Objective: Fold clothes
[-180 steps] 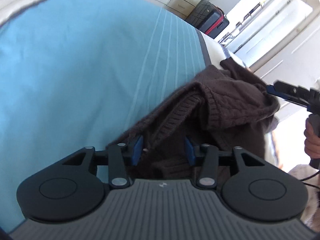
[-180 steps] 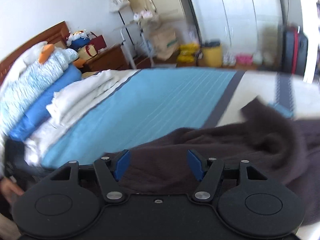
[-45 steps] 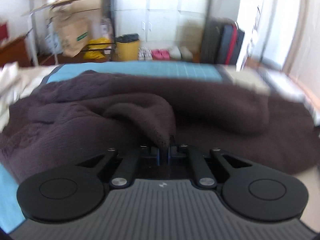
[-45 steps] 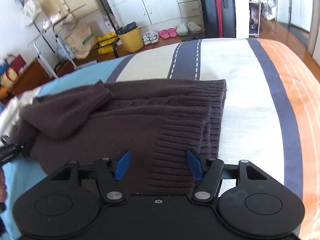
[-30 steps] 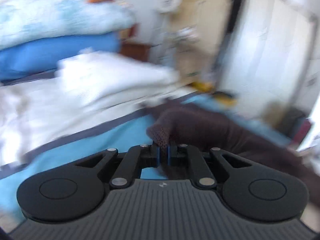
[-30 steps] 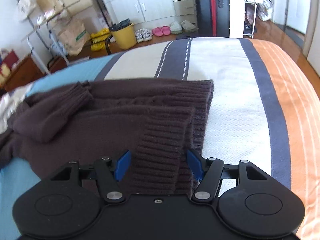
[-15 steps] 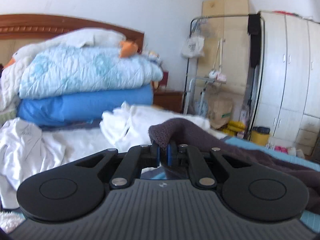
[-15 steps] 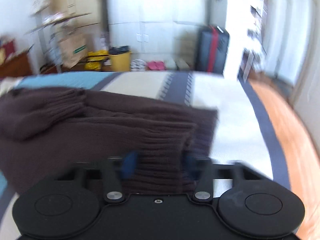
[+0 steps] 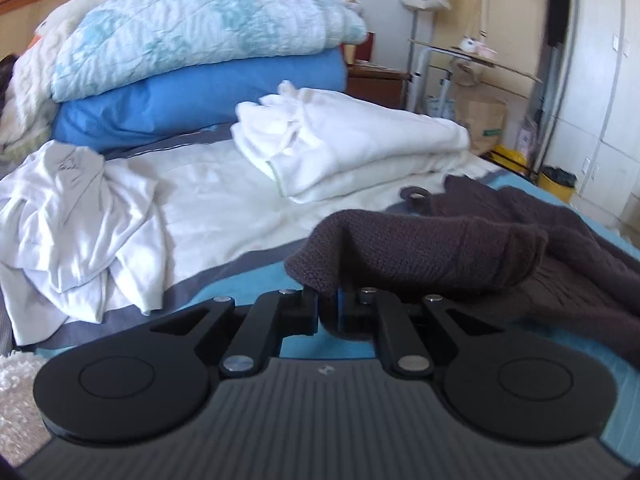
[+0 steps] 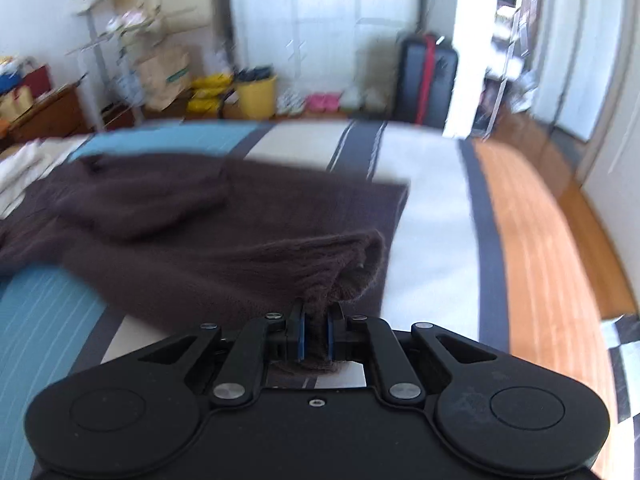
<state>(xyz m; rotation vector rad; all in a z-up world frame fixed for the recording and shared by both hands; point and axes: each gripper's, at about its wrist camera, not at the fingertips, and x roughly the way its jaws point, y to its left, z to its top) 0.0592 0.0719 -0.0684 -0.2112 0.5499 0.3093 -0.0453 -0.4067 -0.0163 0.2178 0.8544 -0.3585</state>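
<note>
The bed (image 10: 440,184) is filling both views, its cover running in bands of blue, cream, grey and orange. Across the middle of it the dark brown sweater (image 10: 192,224) is lying spread out, a sleeve folded loosely over its body, the far hem sitting on the cream band. Toward the headboard a stack of bedding is piling up: a pale patterned quilt (image 9: 192,28) is resting on a bright blue pillow (image 9: 200,100). In front of that stack a folded white garment (image 9: 352,148) is sitting on the cover, and nearer the camera a crumpled white shirt (image 9: 76,220) is slumping at the bed's edge. Beyond the foot of the bed, a black suitcase (image 10: 428,80) is standing by the wardrobe and a yellow bin (image 10: 256,96) is sitting on the floor, both blurred.

Now the tools: the left hand-held gripper (image 9: 328,306) is clamped tight on a knit edge of the sweater, and the fabric is arching up from its jaws in a raised fold. The right hand-held gripper (image 10: 314,338) is pinching the ribbed hem, jaws nearly together with a bunch of brown knit squeezed between the blue pads (image 10: 301,338), and that corner is lifting clear of the cream cover.
</note>
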